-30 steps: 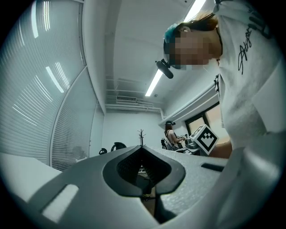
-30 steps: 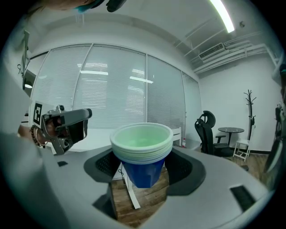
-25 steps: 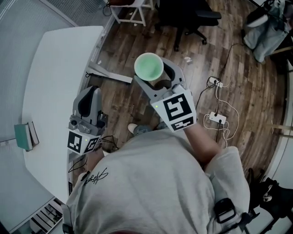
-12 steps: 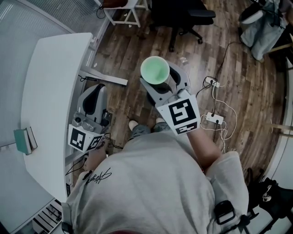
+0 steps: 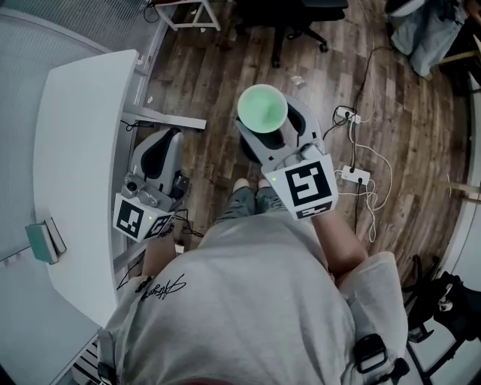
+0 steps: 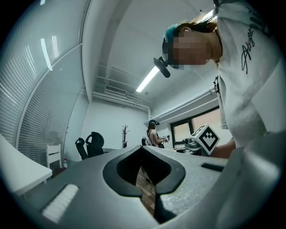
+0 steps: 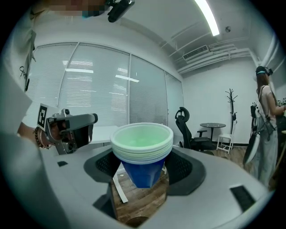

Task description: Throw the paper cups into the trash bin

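A stack of paper cups point(image 5: 262, 107), blue outside and pale green inside, stands upright between the jaws of my right gripper point(image 5: 274, 125), which is shut on it over the wooden floor. In the right gripper view the cup stack point(image 7: 143, 150) fills the middle, pinched at its sides by the right gripper point(image 7: 143, 172). A dark round rim point(image 7: 135, 221) shows on the floor below the jaws; I cannot tell what it is. My left gripper point(image 5: 165, 144) hangs lower left beside the table edge, shut with nothing in it. The left gripper point(image 6: 149, 181) points up into the room.
A white curved table point(image 5: 75, 150) runs along the left with a teal book point(image 5: 41, 241) on it. A black office chair point(image 5: 301, 19) stands ahead. A power strip point(image 5: 353, 177) with cables lies on the floor to the right. Another person point(image 7: 267, 129) stands far right.
The view has shifted: the table slid left and the right gripper with the cup stack moved a little right and up. The left gripper rose slightly. The grip is unchanged.
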Demonstrator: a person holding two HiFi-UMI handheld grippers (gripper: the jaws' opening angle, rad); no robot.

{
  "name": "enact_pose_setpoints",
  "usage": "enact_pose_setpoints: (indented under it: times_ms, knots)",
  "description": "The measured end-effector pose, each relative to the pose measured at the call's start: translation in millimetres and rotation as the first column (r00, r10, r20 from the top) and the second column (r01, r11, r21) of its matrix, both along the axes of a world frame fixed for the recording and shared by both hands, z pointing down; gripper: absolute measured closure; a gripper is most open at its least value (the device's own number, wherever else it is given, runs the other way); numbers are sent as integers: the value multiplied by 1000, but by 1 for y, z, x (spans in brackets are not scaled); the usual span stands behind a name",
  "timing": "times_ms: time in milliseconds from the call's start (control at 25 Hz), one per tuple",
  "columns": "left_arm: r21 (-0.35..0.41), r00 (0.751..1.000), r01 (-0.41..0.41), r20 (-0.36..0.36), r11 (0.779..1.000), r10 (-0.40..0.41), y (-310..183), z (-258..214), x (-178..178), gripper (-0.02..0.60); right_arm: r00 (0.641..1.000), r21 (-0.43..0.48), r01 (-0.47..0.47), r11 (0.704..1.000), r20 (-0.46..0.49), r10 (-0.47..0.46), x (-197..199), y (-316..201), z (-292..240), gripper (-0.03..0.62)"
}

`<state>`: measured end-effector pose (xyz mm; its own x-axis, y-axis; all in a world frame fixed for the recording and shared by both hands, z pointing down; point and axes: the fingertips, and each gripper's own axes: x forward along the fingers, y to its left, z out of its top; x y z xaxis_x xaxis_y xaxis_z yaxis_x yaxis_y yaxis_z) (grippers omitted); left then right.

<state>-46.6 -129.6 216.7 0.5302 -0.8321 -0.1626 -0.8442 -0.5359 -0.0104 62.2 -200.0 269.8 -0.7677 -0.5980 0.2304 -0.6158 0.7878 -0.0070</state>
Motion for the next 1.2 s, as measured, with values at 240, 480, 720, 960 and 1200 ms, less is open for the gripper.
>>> enact_pose_setpoints:
  times_ms: [240,480,720,960,1200]
  knots:
    - [-36,999,-51,-18,998,50,-6,19,2,578,999,36,-52,998,-5,53,6,-2,7,281]
    - [-80,998,-68,-23,994,66,-12,47,-9,578,996,21,-82,996,-42,83,8,-3,25,281]
    - [-87,995,-94,-40,992,91,-21,67,-2,578,995,-10,-100,995,-28,100,15,-4,48,281]
    - [-112,991,-129,-35,985,126,-25,87,12,578,993,-37,-122,992,-15,121,24,-10,68,283]
    - [-138,988,-153,-55,979,147,-22,111,16,578,993,-67,-111,992,-45,108,21,-3,100,281]
